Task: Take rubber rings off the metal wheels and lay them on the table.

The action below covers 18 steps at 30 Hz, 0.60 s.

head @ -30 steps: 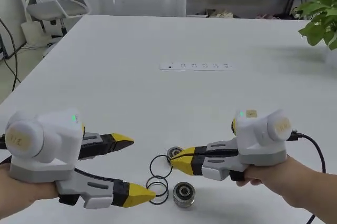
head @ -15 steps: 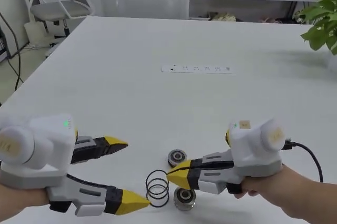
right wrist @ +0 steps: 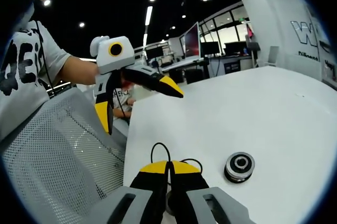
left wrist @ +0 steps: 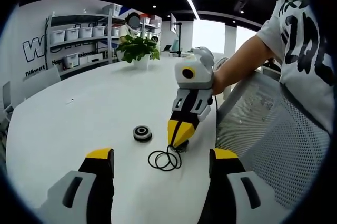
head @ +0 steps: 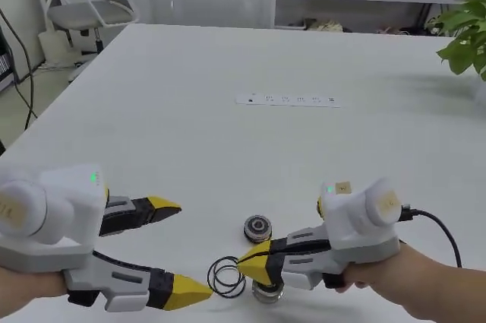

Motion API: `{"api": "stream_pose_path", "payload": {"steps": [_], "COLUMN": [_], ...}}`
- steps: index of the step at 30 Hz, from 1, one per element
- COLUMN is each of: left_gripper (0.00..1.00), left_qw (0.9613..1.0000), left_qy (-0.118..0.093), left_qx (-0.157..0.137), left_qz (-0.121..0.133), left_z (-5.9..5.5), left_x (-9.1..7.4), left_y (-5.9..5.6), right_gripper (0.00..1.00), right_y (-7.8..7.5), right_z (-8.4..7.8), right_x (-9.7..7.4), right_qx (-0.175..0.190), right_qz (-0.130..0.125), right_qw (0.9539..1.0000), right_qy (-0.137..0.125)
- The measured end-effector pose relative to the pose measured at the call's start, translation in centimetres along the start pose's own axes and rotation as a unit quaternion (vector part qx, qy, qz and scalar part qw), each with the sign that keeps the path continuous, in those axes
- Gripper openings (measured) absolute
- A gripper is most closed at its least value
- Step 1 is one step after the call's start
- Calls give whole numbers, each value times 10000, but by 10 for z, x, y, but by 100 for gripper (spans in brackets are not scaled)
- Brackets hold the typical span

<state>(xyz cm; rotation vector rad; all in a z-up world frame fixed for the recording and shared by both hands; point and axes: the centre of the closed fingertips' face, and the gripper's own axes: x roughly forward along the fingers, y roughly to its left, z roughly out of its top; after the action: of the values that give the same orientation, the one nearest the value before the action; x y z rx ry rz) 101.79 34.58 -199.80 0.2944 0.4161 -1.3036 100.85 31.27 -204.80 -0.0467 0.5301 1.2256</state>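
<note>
Patience suits this peel: the right gripper, clenched seemingly on a rubber ring at the nearer wheel just beside the far wheel, should draw off slowly; the left gripper gapes wide, free to steady.

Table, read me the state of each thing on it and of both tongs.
Left tongs: open, holding nothing.
Right tongs: shut, pinching one thin black rubber ring.
Loose black rubber rings: off the wheels, overlapping flat on the white table.
Far round metal wheel: lying flat, untouched.
Near round metal wheel: partly hidden under the right tongs.
</note>
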Motion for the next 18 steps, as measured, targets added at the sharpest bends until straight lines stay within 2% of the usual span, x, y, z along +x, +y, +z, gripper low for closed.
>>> {"api": "stream_pose_path", "payload": {"steps": [9,18], "left_gripper": [72,72], "left_qw": [10000,9999], "left_qy": [29,90], "left_qx": [6,12], "left_qz": [30,71], "left_z": [-2,-6], "left_x": [-1,-2], "left_y": [2,4], "right_gripper": [0,0], "right_y": [3,2], "right_z": [-7,-9], "right_x": [7,10], "right_qx": [-182,-234], "right_qz": [53,54], "right_qw": [9996,9994], "right_qy": [207,262]}}
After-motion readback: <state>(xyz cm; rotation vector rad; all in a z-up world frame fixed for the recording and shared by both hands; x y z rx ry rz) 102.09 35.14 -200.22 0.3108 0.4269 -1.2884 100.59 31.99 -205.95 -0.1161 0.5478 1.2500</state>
